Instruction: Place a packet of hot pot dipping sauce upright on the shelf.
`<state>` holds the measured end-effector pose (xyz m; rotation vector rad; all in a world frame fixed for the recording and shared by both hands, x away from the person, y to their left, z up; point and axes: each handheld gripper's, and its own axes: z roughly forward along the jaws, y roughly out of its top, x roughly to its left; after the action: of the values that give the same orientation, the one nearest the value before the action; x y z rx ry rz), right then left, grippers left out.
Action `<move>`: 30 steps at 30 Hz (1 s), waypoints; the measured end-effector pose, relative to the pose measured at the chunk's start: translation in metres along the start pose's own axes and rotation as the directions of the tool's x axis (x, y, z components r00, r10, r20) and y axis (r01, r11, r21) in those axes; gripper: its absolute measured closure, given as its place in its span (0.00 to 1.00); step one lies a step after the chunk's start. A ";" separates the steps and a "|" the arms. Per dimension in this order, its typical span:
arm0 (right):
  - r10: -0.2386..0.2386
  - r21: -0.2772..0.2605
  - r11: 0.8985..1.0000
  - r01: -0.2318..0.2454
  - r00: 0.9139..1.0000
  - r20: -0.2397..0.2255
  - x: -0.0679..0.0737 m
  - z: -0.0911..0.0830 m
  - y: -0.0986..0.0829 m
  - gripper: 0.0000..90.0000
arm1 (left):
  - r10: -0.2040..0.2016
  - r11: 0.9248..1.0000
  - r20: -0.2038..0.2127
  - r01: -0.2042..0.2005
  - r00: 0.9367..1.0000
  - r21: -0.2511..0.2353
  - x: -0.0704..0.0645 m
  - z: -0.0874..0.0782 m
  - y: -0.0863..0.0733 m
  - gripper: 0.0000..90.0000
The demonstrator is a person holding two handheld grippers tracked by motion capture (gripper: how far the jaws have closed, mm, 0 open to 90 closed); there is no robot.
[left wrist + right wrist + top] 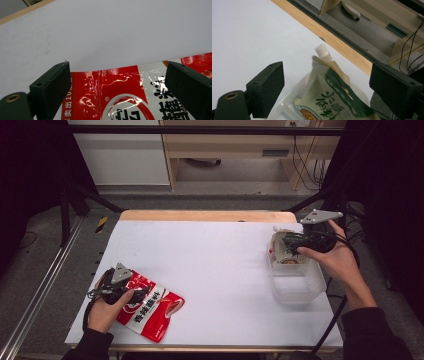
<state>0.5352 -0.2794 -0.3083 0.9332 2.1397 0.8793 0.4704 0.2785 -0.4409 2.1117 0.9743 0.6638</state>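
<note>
Left gripper (121,282): jaws wide, over red snack bag (150,307), lower left of frame.
Right gripper (300,242): jaws wide, above spouted pouch (286,247) in clear plastic bin (300,287), right of frame.
Risk: glossy film slipping; shallow bite crumpling bag.

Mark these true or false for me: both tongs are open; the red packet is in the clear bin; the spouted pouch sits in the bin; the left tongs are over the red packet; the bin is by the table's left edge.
1. Both the left tongs and right tongs are open. True.
2. The red packet is in the clear bin. False: it lies on the white table.
3. The spouted pouch sits in the bin. True.
4. The left tongs are over the red packet. True.
5. The bin is by the table's left edge. False: right edge.
</note>
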 end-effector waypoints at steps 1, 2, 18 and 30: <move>-0.009 -0.006 1.000 0.009 1.000 0.000 0.004 -0.001 0.003 0.15 | 0.001 1.000 -0.003 -0.001 1.000 0.001 0.000 0.000 0.000 0.08; -0.016 -0.015 1.000 0.016 1.000 0.000 0.008 -0.001 0.006 0.15 | 0.001 1.000 -0.004 -0.001 1.000 0.002 0.001 -0.001 0.000 0.08; -0.076 -0.108 0.992 0.058 0.984 -0.163 0.122 0.028 0.031 0.18 | 0.009 1.000 -0.058 -0.008 0.998 0.018 0.010 -0.018 -0.010 0.06; -0.005 -0.052 0.999 -0.006 0.978 -0.207 0.178 0.061 0.006 0.18 | -0.025 0.999 -0.098 0.027 0.995 0.026 0.019 -0.032 -0.021 0.05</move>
<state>0.4867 -0.1165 -0.3884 0.8476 2.2783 1.0689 0.4507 0.3153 -0.4344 2.1030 1.0679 0.7506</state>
